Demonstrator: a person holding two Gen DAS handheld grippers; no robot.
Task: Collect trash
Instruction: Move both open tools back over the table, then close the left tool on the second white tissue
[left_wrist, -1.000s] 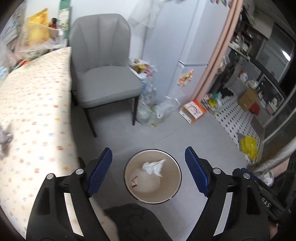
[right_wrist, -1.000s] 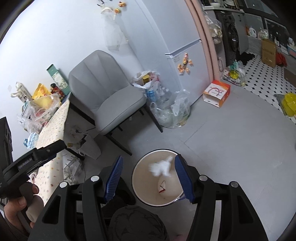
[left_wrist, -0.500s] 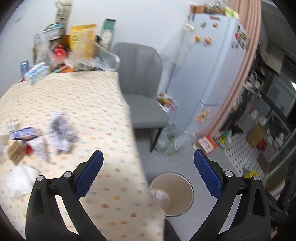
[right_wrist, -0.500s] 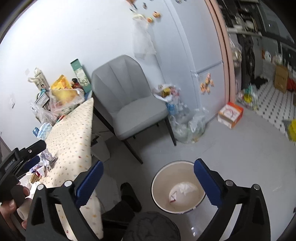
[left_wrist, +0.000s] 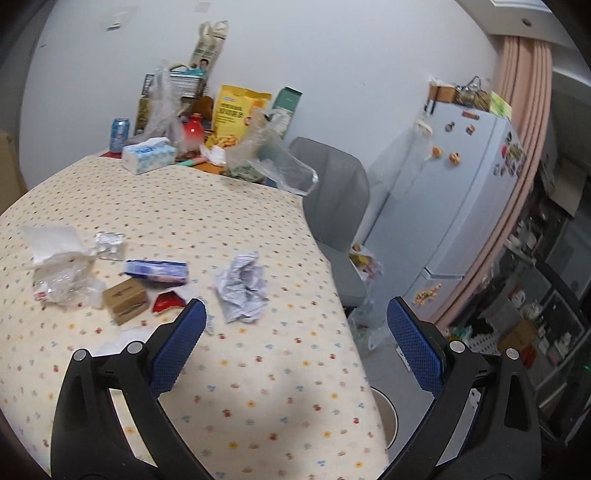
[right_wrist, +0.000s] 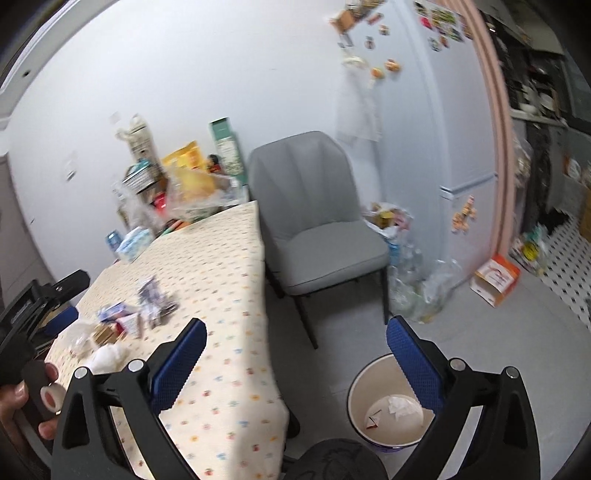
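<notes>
Trash lies on the dotted tablecloth (left_wrist: 258, 387): a crumpled paper ball (left_wrist: 242, 288), a blue-white wrapper (left_wrist: 157, 271), a small brown box (left_wrist: 125, 301), a red scrap (left_wrist: 168, 301), clear plastic (left_wrist: 62, 277) and a white tissue (left_wrist: 51, 240). My left gripper (left_wrist: 295, 343) is open and empty above the table's near right part. My right gripper (right_wrist: 295, 362) is open and empty over the table edge. The round bin (right_wrist: 388, 402) stands on the floor and holds a white tissue (right_wrist: 399, 404). Its rim shows in the left wrist view (left_wrist: 389, 421).
A grey chair (right_wrist: 317, 229) stands at the table's far end. Bags of bottles (right_wrist: 413, 280) and an orange box (right_wrist: 495, 278) sit by the fridge (right_wrist: 424, 129). Snack bags, a tissue box (left_wrist: 147, 155) and a can (left_wrist: 120, 134) crowd the table's back.
Both grippers swung up and left from above the bin toward the table. The tissue dropped from the right gripper into the bin, and its jaws opened wider.
</notes>
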